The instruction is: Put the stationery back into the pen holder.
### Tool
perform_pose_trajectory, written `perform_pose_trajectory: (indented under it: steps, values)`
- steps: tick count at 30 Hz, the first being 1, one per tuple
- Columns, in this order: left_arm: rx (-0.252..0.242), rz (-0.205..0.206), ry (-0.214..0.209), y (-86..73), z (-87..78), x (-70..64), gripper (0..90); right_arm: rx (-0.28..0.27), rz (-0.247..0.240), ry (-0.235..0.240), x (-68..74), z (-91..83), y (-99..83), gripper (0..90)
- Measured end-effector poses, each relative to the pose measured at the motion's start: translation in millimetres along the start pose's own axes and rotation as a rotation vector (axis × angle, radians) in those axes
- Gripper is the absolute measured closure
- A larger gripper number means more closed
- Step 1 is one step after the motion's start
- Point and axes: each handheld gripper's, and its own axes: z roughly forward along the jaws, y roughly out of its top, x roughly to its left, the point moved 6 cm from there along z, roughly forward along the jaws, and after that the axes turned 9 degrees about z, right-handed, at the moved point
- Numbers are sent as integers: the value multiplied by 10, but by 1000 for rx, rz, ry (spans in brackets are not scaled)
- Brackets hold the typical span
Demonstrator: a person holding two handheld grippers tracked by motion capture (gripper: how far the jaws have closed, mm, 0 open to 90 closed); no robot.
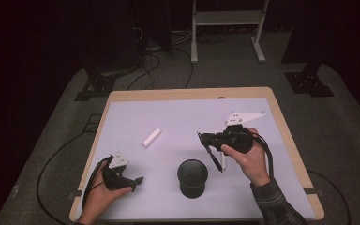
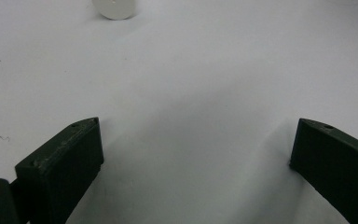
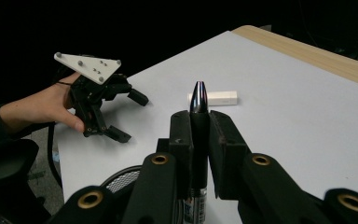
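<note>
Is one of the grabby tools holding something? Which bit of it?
Yes. The right tool is shut on a black marker, pinching it around the middle of its barrel. The left tool is open and holds nothing.

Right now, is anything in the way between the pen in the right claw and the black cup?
Nothing visible. The right claw holds the pen above bare table, just beside the black mesh cup, whose open top is uncovered.

A: In my left gripper view, the white piece (image 2: 114,8) is cut off by the top edge.

B: And the pen (image 3: 198,140)?

A: My right jaws hide its middle; its label is unreadable.
</note>
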Motion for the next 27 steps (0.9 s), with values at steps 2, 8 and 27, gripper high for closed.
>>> perform_pose_trajectory:
  steps: [2,8,27]
  values:
    - [0,0,0,0,0,0,16,-2,-4,5,23,20,19,794]
    - [-1,0,0,0,1,0,16,-2,-10,20,82,59,69,794]
    - [1,2,0,-1,-1,2,16,-12,-29,61,258,144,180,794]
